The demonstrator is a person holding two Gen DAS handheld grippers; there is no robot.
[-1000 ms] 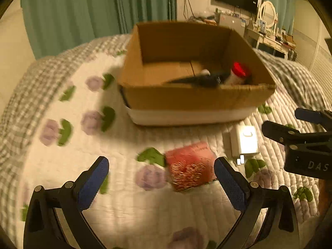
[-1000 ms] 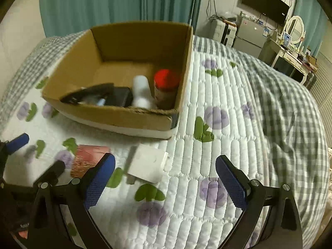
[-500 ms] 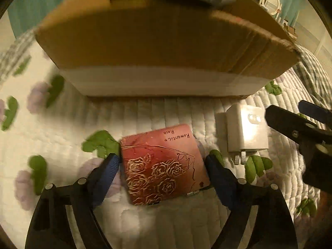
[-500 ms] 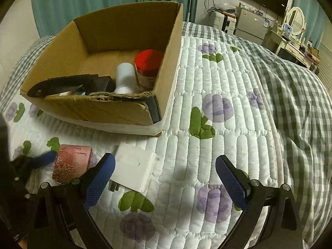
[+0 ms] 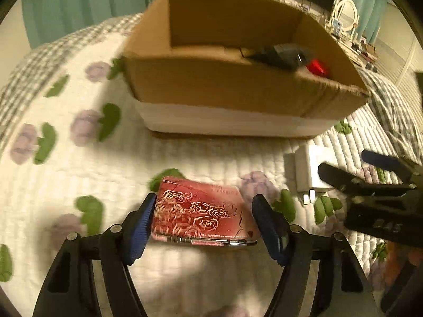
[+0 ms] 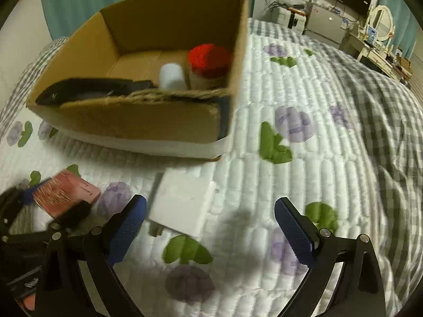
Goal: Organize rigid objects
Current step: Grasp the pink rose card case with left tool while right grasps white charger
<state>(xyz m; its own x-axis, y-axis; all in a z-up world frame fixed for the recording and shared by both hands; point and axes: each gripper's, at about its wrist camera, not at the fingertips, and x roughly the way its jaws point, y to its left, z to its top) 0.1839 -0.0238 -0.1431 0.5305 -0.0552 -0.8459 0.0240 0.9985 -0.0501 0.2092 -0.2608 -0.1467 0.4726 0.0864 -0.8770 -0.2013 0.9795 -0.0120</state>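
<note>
A flat red case with gold roses (image 5: 201, 211) sits between the pads of my left gripper (image 5: 203, 227), which is shut on its two sides; it looks raised off the quilt. It also shows in the right wrist view (image 6: 63, 192). A white charger plug (image 5: 309, 170) lies on the quilt to its right, and in the right wrist view (image 6: 182, 203). My right gripper (image 6: 208, 227) is open and empty, just above and right of the charger. The cardboard box (image 5: 238, 92) (image 6: 127, 121) stands behind.
The box holds a black tool (image 6: 87, 92), a white cylinder (image 6: 171, 75) and a red-capped jar (image 6: 208, 58). A floral quilt (image 6: 290, 171) covers the bed; a checked blanket (image 6: 383, 132) lies at right. Furniture stands at the far right.
My left gripper has closed on the red case and lifted it slightly, and the box looks farther away than half a second ago. My right gripper has moved nearer the white charger.
</note>
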